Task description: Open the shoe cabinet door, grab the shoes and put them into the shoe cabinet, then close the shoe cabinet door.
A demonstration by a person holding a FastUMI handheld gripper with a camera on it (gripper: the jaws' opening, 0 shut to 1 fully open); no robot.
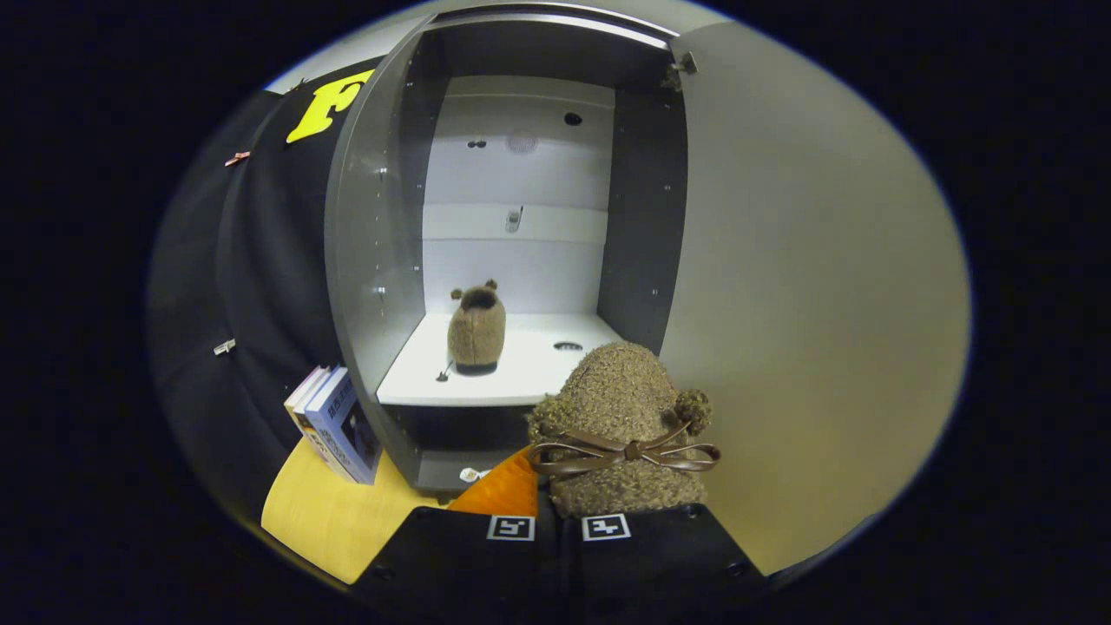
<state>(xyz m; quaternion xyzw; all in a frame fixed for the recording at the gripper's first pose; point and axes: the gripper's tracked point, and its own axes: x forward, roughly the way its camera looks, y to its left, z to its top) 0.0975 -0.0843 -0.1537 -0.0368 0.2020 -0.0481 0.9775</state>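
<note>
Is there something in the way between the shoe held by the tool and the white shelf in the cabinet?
Nothing visible blocks it. The tool holds the fuzzy shoe before the open cabinet. The door is swung aside. The other shoe stands left on the shelf, leaving space beside it.

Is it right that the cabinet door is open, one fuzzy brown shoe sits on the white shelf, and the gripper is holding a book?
Not quite. The gripper view shows the gripper holding the second fuzzy brown shoe, the one with a bow, not a book. The books lean beside the cabinet. The rest is right: the door is open and one shoe sits on the white shelf.
</note>
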